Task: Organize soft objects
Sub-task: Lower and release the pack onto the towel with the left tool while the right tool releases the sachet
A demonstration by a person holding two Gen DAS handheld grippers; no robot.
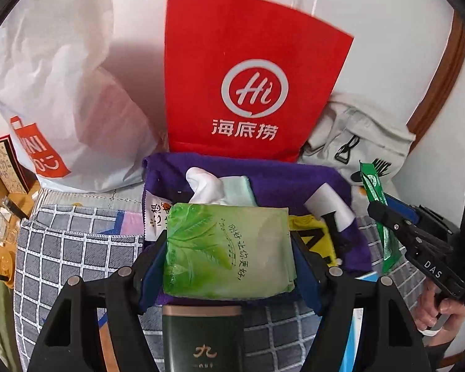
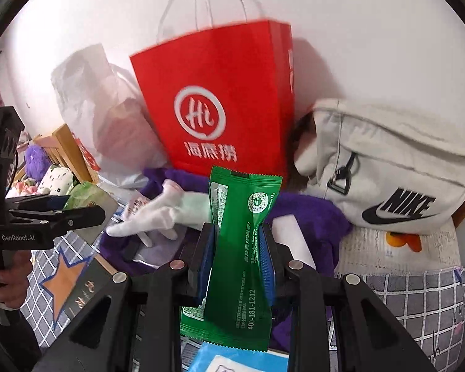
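you get bright, even light in both views, and the white wall [image 1: 372, 15] nearly washes out. the red bag [image 1: 248, 77] throws a soft shadow to its left on that wall. the fisheye bends everything at the dark, round edges. the bag's top edge blurs slightly in your right view.

Green packet [image 2: 241, 248] in right gripper [image 2: 237, 260]

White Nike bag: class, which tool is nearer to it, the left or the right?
Right. The right tool, shut on the green packet, sits just left of the white Nike bag. The left tool, gripping the light green tissue pack, is farther left.
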